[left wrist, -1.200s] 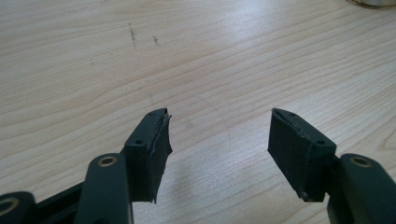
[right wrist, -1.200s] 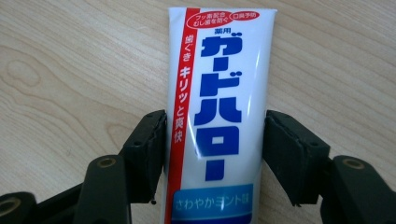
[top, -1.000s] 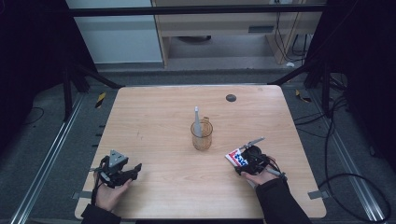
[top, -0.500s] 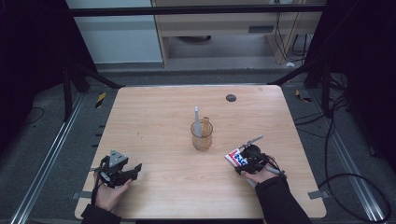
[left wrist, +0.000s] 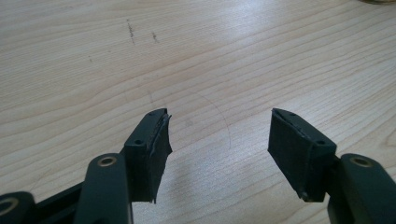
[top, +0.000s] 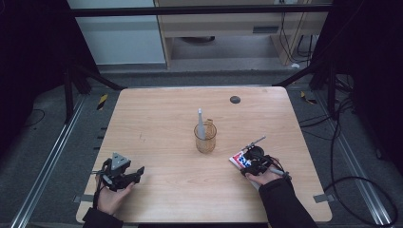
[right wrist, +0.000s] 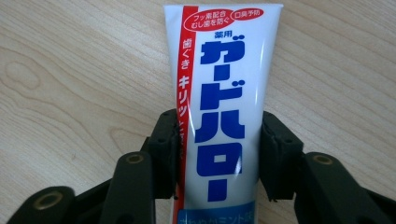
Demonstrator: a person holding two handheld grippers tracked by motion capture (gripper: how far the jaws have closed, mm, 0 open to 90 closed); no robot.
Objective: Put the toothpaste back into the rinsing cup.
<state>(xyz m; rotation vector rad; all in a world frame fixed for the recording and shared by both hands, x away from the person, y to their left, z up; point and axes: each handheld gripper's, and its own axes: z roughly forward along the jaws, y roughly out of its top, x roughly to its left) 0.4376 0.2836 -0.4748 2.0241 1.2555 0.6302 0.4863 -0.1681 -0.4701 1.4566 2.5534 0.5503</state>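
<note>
A white toothpaste tube (right wrist: 224,56) with blue and red Japanese lettering lies flat on the wooden table (top: 161,118), at the front right in the high view (top: 237,160). My right gripper (right wrist: 219,119) straddles it. Its jaws have just been closing, and both pads now press the tube's sides. From above, the right gripper (top: 248,164) sits low over the tube in the person's hand. My left gripper (top: 137,172) rests at the front left. In its own view the left gripper (left wrist: 219,123) stands open over bare wood with nothing between its jaws.
A clear glass cup (top: 205,138) stands mid-table with a white slender item (top: 200,121) upright in it. A small dark disc (top: 235,99) lies near the far edge. A thin grey stick (top: 254,141) lies just beyond the right gripper.
Both hands have stayed where they were. The right gripper's jaws look drawn in closer around the toothpaste tube.
</note>
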